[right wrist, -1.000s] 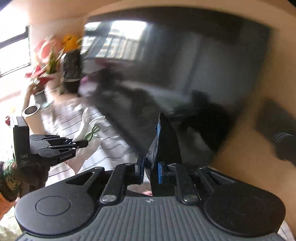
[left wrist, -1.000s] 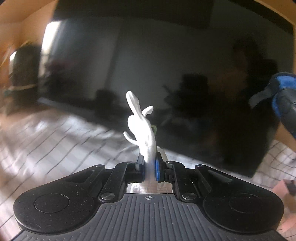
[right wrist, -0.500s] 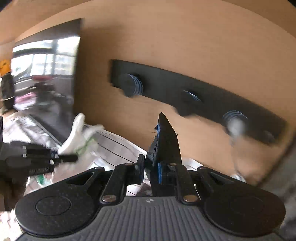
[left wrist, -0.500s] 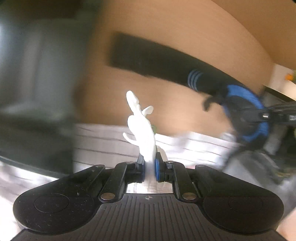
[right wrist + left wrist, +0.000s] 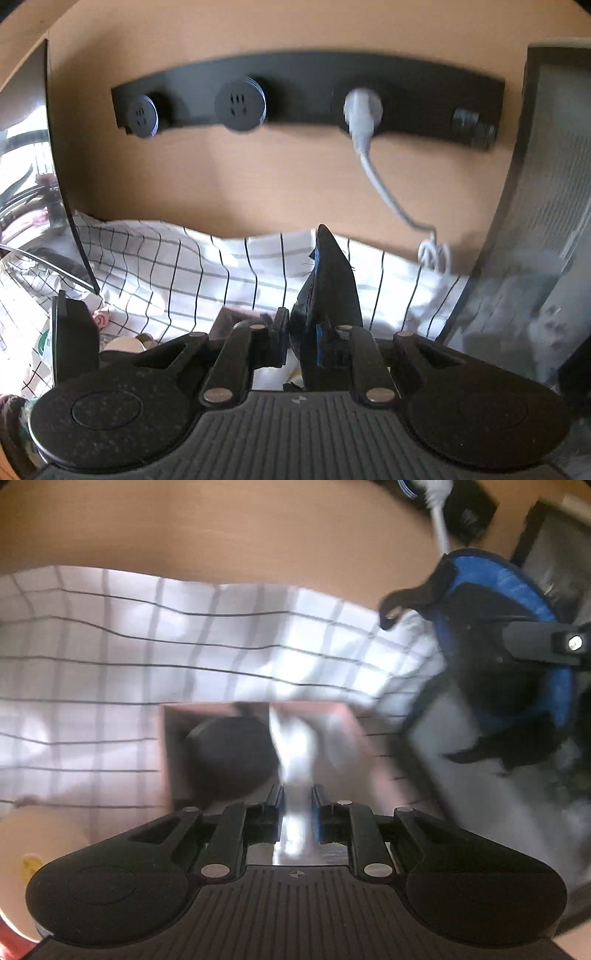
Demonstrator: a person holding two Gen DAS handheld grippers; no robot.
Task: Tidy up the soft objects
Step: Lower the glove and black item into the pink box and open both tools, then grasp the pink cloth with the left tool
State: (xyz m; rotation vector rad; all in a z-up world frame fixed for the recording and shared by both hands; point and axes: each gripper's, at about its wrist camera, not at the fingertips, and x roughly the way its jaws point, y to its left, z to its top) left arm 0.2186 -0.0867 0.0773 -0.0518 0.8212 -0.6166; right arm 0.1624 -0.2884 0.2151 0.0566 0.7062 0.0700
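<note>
Left gripper [image 5: 297, 801] aimed downward over a brownish open box [image 5: 258, 746], with a blurred white soft toy [image 5: 295, 753] standing up between its blue pads [image 5: 317, 808]; jaws opening around it, a sliver of gap visible on either side, toy sliding loose. Inside the box at 9 o'clock from the toy, a dark rounded object [image 5: 229, 757], too blurred to identify. Beyond the box toward 12 o'clock, a white cloth with a thin black grid [image 5: 147, 653] spread against a tan wooden wall [image 5: 221, 528].

Right gripper [image 5: 301, 334] clenched on a flat black-and-blue fabric piece [image 5: 328, 284], its pointed tip rising toward 12 o'clock. Same piece seen from the left wrist view at 2 o'clock as a round blue-rimmed dark disc [image 5: 517, 646]. Behind it, the gridded cloth, and higher on the wall a black socket strip [image 5: 295, 96] with a white plug and cable [image 5: 364, 114] hanging toward 5 o'clock. At 3 o'clock, a grey upright panel [image 5: 554, 184].
</note>
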